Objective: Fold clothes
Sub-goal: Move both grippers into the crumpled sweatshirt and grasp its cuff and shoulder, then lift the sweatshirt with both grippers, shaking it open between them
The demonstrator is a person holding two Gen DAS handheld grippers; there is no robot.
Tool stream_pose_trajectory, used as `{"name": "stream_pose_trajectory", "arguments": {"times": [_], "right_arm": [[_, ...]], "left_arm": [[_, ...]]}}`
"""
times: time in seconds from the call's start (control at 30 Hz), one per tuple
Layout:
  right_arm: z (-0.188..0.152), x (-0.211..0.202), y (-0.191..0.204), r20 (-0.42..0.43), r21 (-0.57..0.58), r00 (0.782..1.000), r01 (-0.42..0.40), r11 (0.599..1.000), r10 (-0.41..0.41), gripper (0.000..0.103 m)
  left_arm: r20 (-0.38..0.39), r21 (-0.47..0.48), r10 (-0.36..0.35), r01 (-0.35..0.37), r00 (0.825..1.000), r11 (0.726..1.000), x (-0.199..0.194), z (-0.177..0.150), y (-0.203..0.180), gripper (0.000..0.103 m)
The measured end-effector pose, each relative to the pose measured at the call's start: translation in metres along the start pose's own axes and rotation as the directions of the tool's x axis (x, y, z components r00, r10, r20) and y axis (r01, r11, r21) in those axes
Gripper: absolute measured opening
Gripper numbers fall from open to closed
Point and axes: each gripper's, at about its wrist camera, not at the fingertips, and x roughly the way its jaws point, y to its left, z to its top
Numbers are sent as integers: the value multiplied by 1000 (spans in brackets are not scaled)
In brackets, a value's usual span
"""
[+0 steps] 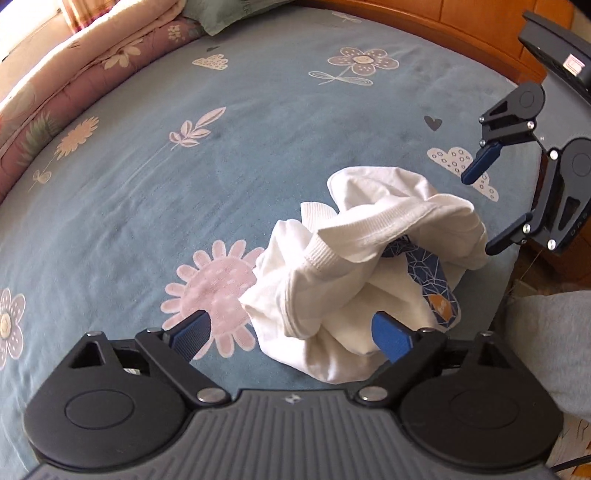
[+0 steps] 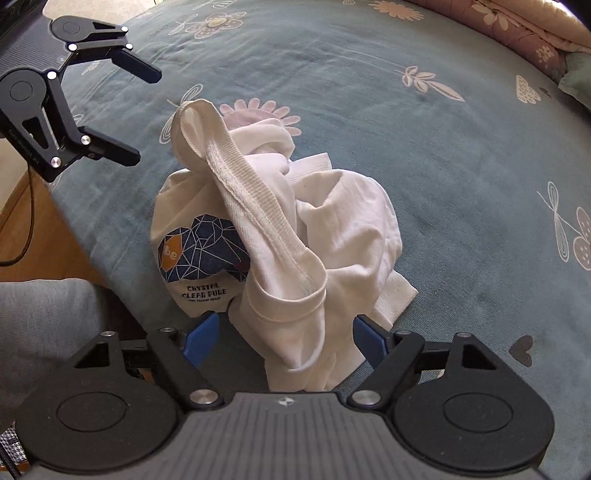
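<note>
Hanging over the bed, the left gripper (image 1: 291,334) has its blue fingers (image 1: 190,334) spread wide and grasping nothing; the near edge of the shirt (image 1: 354,266) lies between them in the left wrist view, no pad pressing it. Right gripper (image 2: 286,341): fingers (image 2: 201,339) likewise released, apart on either side of the shirt's near hem, nothing clenched. Shirt: white, crumpled in one loose heap on the sheet (image 1: 184,177), close to the bed's near edge, with a ribbed collar band arching up over the top of the pile. Print (image 2: 205,242): dark blue faceted shape with an orange patch, lettering below reading "CRYSTAL CLEAR PURE", facing the right gripper's camera and part covered by the collar band. Each gripper also shows in the other's view, beside the heap and clear of it, fingers apart. Trouser leg (image 2: 40,314): grey, at the bed's edge next to the shirt. Sheet: blue-grey, plush, patterned with pale flowers, leaves, clouds and small hearts; a large pink flower lies partly under the heap. Quilt (image 1: 66,74): pink and cream floral, folded along the far side of the bed. Pillow (image 1: 218,18): green, beside the quilt. Wooden bed frame (image 1: 443,33): at the far edge.
</note>
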Motion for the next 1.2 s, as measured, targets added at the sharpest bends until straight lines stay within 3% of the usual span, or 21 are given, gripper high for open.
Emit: {"name": "stream_pose_trajectory", "arguments": {"times": [0.13,0.2,0.27,0.43,0.57,0.63,0.7,0.77,0.83,0.9,0.93,0.97,1.0,1.07,1.2], "right_arm": [[-4,17,-4,-13,-11,999,-37,999,37,83],[-6,25,-5,-27,-24,999,-46,999,46,83],[-7,28,-4,-35,-39,998,-46,998,45,83],[-8,21,-5,-23,-63,997,-73,995,71,83],[-8,15,-14,0,-71,994,-110,991,110,81],[-7,21,-18,-12,-63,992,-129,990,129,63],[-9,30,-23,-38,-54,989,-145,988,143,38],[-12,35,-25,-48,-48,988,-151,987,148,30],[-14,37,-25,-43,-46,989,-147,988,145,30],[-16,39,-25,-43,-38,990,-137,990,136,46],[-16,39,-25,-43,-33,990,-133,991,131,46],[-17,40,-25,-43,-29,991,-128,991,126,42],[-17,37,-25,-38,-19,987,-155,988,154,26],[-13,31,-24,-39,-23,989,-143,989,142,11],[-1,5,-36,8,28,995,-100,995,100,10]], "left_arm": [[15,108,-75,73,997,991,17,-1,-7,89],[25,185,-114,108,993,977,23,0,-11,78],[31,275,-146,132,989,952,25,2,-15,56],[13,414,-192,169,981,894,22,5,-10,31],[-7,397,-195,182,981,900,19,8,0,30],[-20,381,-194,187,981,905,22,8,4,30],[-27,381,-201,196,979,903,24,8,2,30],[-33,385,-211,207,977,899,26,7,0,29],[-42,392,-224,223,974,893,28,6,-3,27],[-39,377,-225,223,974,899,29,6,-2,27],[-37,368,-225,222,974,903,29,7,-2,26],[-34,360,-225,222,974,906,29,8,-1,20],[-32,351,-224,221,974,910,29,8,-1,17],[-23,327,-212,208,977,922,26,11,3,13],[3,259,-184,177,983,950,19,20,15,12]]}}
